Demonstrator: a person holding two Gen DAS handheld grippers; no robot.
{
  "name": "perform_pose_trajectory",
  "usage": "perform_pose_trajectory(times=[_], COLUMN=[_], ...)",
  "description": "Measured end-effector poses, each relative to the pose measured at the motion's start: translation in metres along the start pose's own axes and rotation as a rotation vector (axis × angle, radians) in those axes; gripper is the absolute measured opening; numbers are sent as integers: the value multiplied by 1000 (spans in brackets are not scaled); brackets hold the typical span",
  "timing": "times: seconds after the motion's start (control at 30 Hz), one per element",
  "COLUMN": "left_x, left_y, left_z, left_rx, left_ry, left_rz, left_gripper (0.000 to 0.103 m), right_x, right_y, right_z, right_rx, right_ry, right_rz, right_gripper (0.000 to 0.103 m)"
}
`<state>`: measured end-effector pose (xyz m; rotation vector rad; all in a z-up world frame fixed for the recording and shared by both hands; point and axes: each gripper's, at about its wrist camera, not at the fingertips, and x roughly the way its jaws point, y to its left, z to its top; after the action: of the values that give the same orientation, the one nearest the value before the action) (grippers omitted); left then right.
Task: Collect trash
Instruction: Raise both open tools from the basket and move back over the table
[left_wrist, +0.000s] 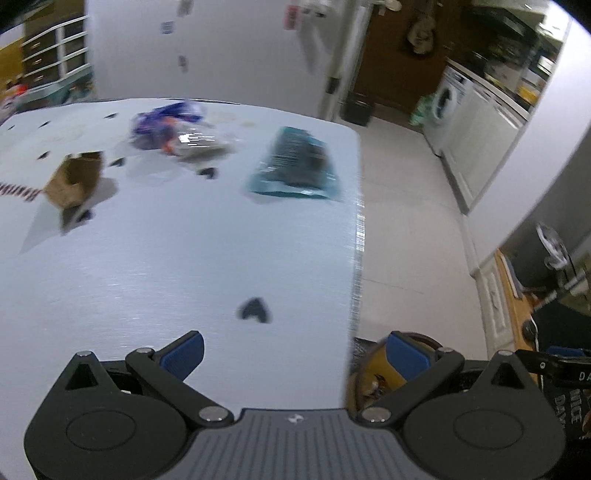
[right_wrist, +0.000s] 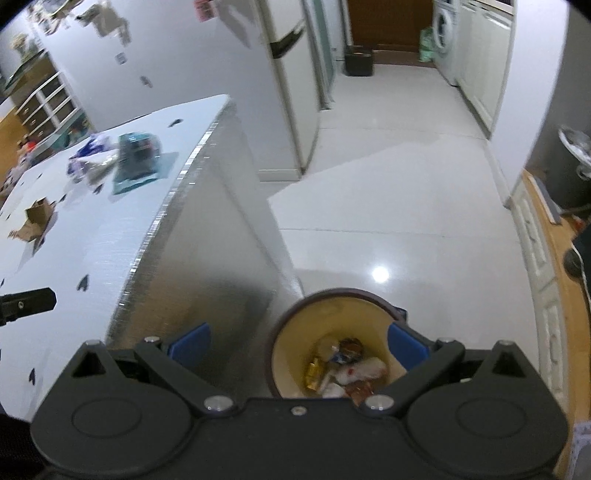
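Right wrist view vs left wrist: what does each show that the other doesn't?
Right wrist only: the inside of the trash bin, with wrappers at the bottom, and the table's side panel.

Left wrist only: just a sliver of that bin, but a closer, blurrier look at the tabletop.

Both: table, teal packet, purple wrapper pile, cardboard box, washing machine. Left gripper and right gripper open, empty.

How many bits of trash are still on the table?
3: a brown cardboard box on the left, a crinkly purple wrapper at the back, a teal packet near the right edge. More may be hidden.
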<state>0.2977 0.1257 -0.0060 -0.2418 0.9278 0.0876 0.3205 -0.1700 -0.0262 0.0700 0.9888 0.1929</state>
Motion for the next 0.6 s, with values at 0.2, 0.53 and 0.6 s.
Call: perform_pose_trajectory(times=[0.2,0.53,0.6], left_x=[-8,-7,-4], left_y=[49,124,139], left_z=[10,32,38], left_rx=[-83,-171,-183], left_ry=[-38,-86,-94], left_rz=[52,130,144], left_gripper=[103,103,103], right_x=[14,36,40], right_y=[41,103,115], right_z=[18,51,58], right_rx=[-72,-155,-170], right_ry=[0,-30,-40], right_rz=[35,62,65], right_gripper=[103,103,103])
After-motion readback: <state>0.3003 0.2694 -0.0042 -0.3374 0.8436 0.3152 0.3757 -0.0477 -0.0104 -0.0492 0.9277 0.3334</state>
